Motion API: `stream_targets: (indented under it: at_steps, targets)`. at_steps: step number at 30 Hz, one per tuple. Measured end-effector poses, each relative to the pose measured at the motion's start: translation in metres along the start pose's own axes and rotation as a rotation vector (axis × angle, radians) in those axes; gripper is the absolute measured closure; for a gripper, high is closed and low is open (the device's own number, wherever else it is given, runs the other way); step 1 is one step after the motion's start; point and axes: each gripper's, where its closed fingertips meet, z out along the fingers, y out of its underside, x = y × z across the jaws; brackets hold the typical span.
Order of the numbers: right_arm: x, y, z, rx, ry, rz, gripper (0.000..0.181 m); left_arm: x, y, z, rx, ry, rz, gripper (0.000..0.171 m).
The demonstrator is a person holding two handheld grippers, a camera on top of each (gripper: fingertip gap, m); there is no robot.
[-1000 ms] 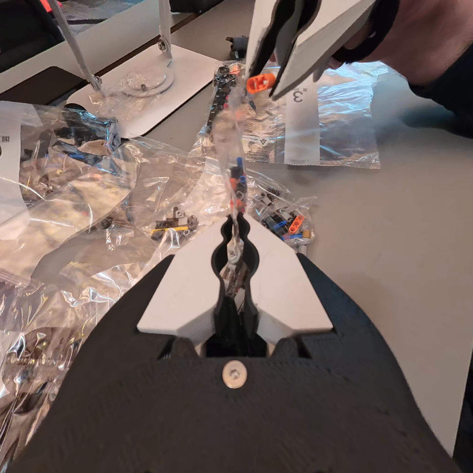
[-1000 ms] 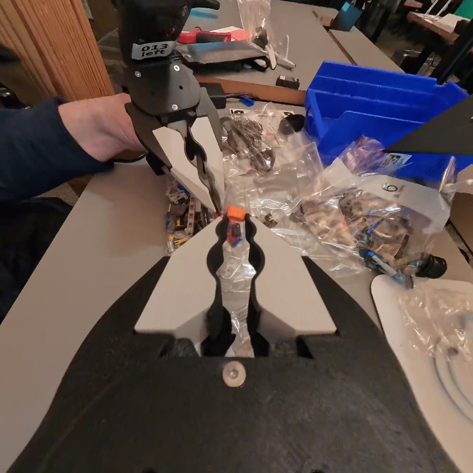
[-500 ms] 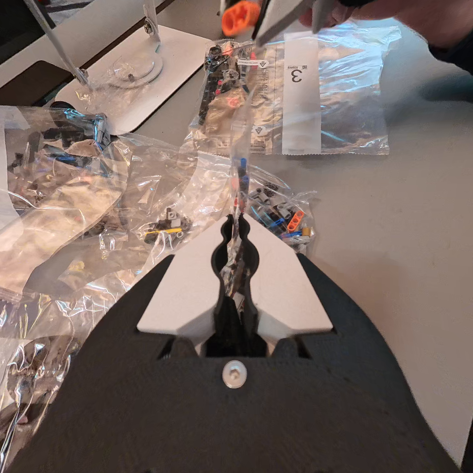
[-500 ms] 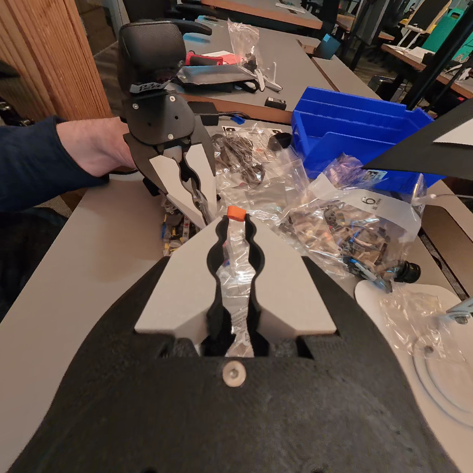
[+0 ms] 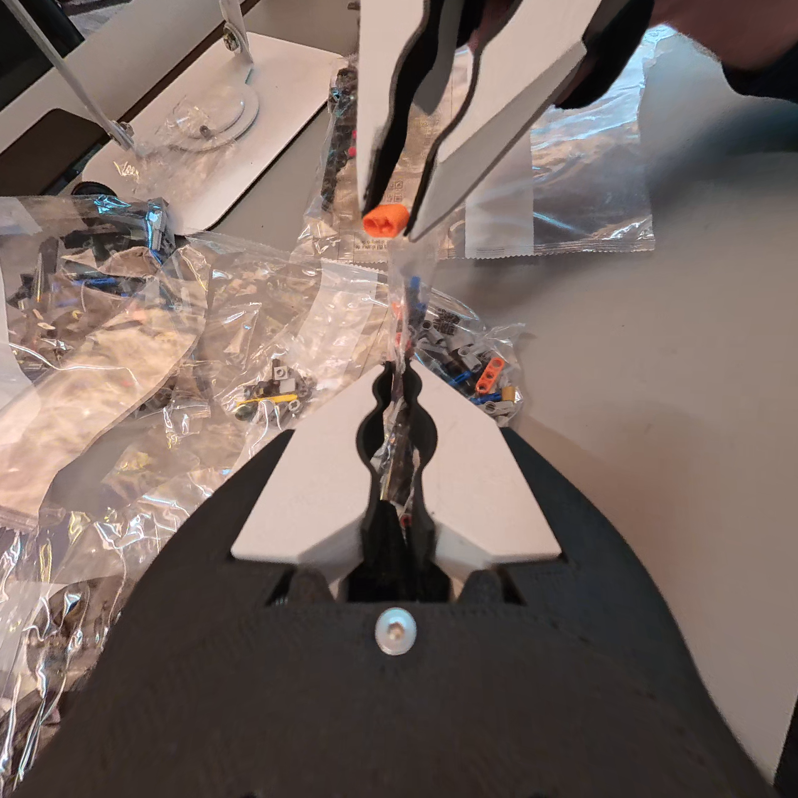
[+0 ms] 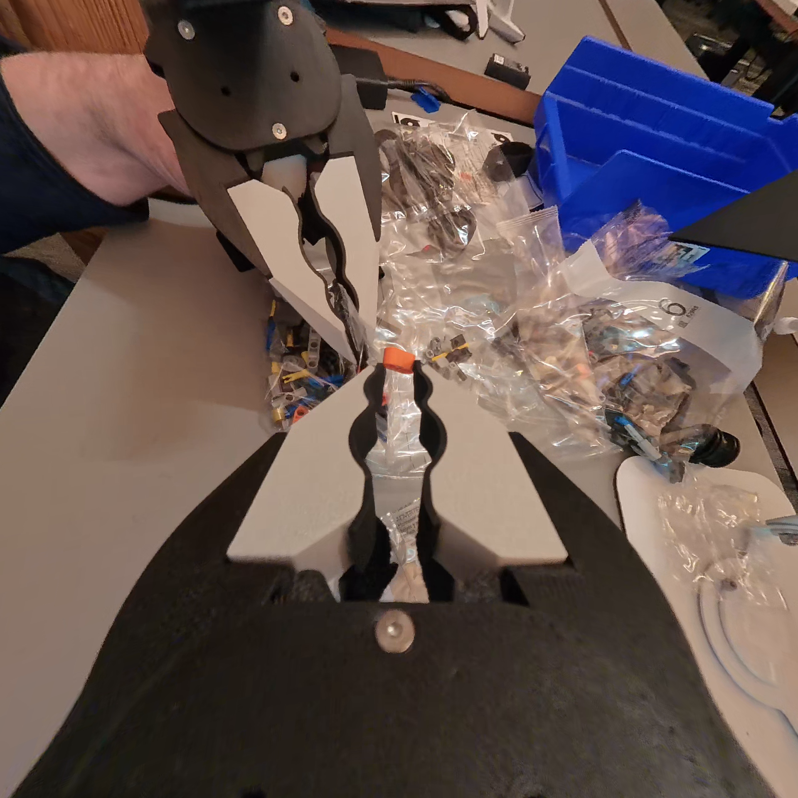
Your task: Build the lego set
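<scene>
a small clear bag of lego parts (image 5: 403, 311) hangs taut above the worktop (image 5: 647, 388), clamped at one end in the left gripper (image 5: 397, 367). the right gripper (image 6: 395, 367) pinches an orange piece (image 6: 397, 358) at its tips. other bags (image 6: 604, 367) crowd the worktop's far edge beside a blue bin (image 6: 647, 151).

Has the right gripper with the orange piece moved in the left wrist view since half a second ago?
Yes. The right gripper and orange piece came down toward the camera, now low over the flat numbered bag instead of beyond its far edge.
</scene>
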Motion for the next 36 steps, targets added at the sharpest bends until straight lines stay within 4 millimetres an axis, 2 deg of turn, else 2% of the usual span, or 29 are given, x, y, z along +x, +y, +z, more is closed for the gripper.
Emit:
stream_targets:
  at_steps: [4,9,27,36]
  targets:
    - [-0.003,0.008,0.002,-0.060,0.003,-0.052,0.170,0.001,0.002,0.001,-0.009,0.005,-0.003,0.168]
    - [-0.005,0.004,0.002,-0.053,0.028,-0.110,0.170,0.003,0.001,0.001,-0.003,0.021,-0.016,0.168]
    - [-0.009,0.006,-0.005,-0.137,0.098,-0.319,0.170,0.007,-0.003,-0.004,0.044,0.112,-0.160,0.169]
    - [-0.008,0.009,0.000,-0.207,0.168,-0.442,0.169,0.014,-0.007,-0.002,0.047,0.159,-0.174,0.169]
